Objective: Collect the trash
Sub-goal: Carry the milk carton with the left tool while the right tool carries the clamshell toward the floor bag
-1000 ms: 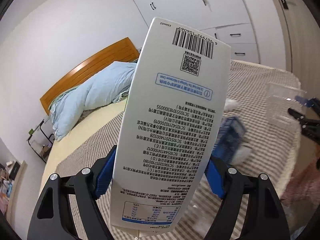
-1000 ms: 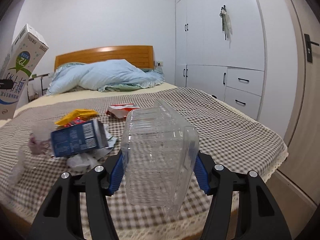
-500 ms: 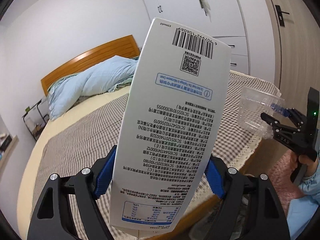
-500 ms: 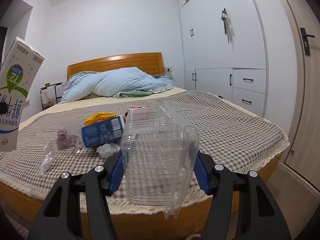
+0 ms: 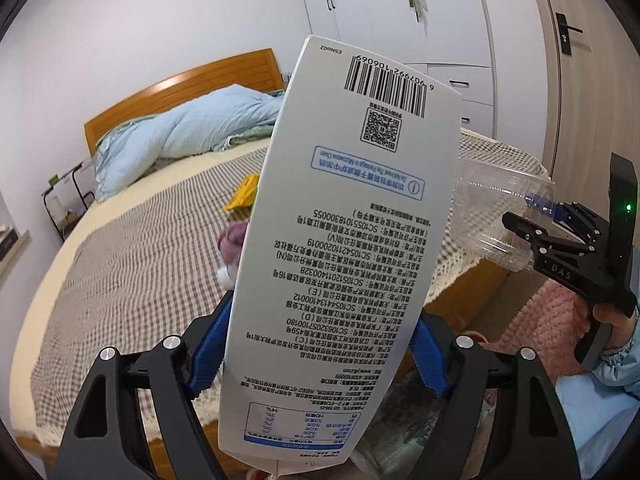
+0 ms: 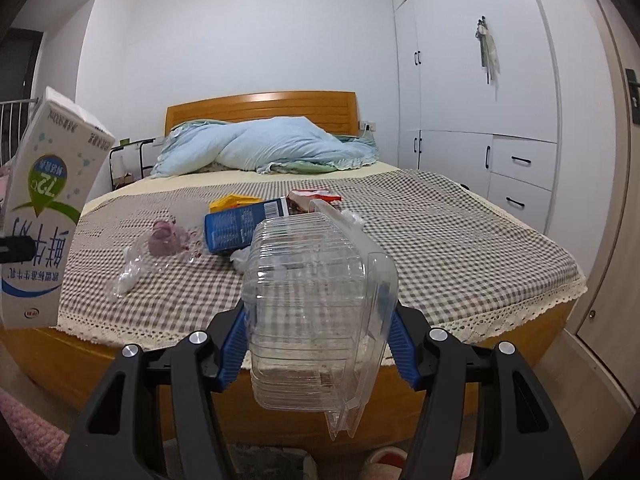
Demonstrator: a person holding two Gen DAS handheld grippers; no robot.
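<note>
One white milk carton [image 5: 344,248] stands clamped between the blue pads of the left tool [image 5: 316,354], its printed back with barcode facing the left wrist camera and its top tilted slightly to the right; in the right wrist view the same carton shows at the left edge, held in the air off the foot of the bed. One clear plastic clamshell box [image 6: 316,312] is pinched between the blue pads of the right tool [image 6: 318,350], its loose lid flap hanging down on the right side; it too is held off the bed's near edge. On the checked bedspread [image 6: 460,248] lie the remaining pieces, close together near the middle: one blue carton [image 6: 240,226] on its side, one yellow wrapper [image 6: 232,201] just behind it, one red-and-white wrapper [image 6: 312,196] to its right, one purple-tinted cup [image 6: 164,238] to its left, and crumpled clear film [image 6: 132,272] nearest the foot. A bunched pale-blue duvet [image 6: 272,148] lies against the wooden headboard [image 6: 260,108]. White wardrobes [image 6: 472,100] line the right wall, with two drawers visible. A hand [image 5: 612,320] in a light-blue sleeve grips the right tool's handle.
</note>
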